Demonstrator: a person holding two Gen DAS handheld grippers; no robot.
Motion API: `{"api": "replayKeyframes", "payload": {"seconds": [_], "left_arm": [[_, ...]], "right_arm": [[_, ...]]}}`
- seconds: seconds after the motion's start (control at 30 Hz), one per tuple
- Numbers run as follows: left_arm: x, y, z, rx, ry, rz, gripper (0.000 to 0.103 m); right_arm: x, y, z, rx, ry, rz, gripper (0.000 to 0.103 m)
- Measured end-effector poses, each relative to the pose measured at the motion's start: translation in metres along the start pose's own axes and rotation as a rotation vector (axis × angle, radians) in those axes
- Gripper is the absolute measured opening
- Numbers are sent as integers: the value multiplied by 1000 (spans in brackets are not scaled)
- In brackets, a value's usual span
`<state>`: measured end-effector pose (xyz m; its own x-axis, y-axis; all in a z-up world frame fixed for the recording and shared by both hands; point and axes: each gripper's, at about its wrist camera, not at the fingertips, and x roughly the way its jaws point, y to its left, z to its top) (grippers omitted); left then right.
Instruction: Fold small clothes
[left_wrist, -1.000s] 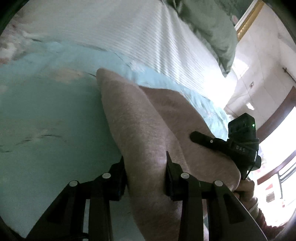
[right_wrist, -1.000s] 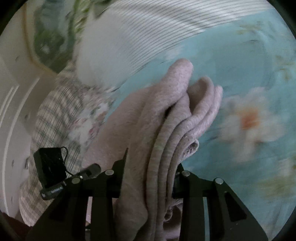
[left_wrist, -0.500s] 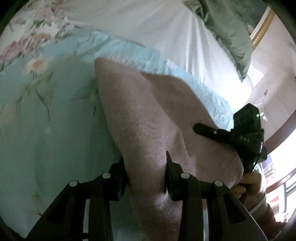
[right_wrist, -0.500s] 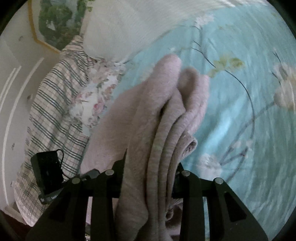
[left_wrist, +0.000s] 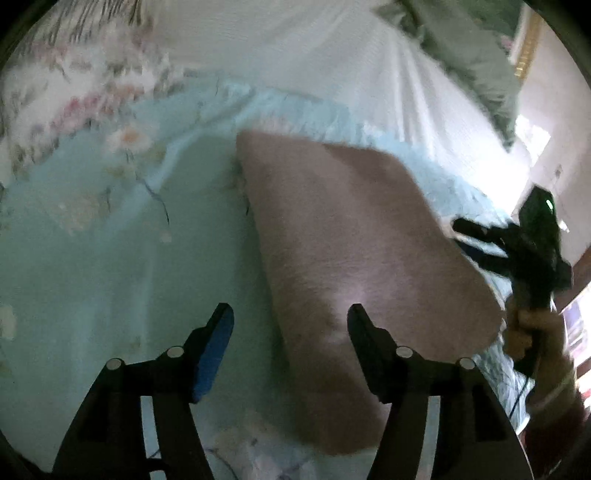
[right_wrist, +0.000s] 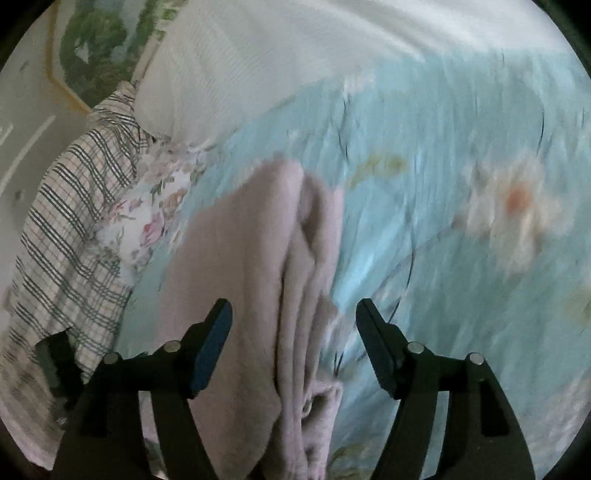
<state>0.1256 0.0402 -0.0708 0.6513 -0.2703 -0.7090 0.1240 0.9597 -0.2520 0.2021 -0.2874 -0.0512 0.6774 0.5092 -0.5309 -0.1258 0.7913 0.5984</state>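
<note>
Folded pinkish-beige knit garment (left_wrist: 354, 236) lies flat on the light turquoise bedspread with flower print (left_wrist: 92, 266), near the edge where the white ribbed blanket (left_wrist: 314, 55) begins. Its stacked layers (right_wrist: 295, 295) show on the side facing the right camera. The left gripper (left_wrist: 290, 332) is opening; its right finger is over the cloth but the pads do not press it. The right gripper (right_wrist: 293, 328) is opening too, the garment between its fingers, released. A hand (left_wrist: 532, 328) holds the right gripper at the garment's far side.
</note>
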Motion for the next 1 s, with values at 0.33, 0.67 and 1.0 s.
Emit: {"api": "replayKeyframes", "payload": {"seconds": [0.33, 0.67, 1.0], "left_arm": [[-16, -55, -37, 246, -7, -71, 46], [5, -51, -50, 235, 75, -66, 39], [-4, -33, 19, 130, 5, -105, 42]], "right_arm": [[54, 32, 40, -36, 99, 22, 16], [29, 25, 28, -29, 55, -48, 8], [-16, 58, 38, -20, -88, -52, 39]]}}
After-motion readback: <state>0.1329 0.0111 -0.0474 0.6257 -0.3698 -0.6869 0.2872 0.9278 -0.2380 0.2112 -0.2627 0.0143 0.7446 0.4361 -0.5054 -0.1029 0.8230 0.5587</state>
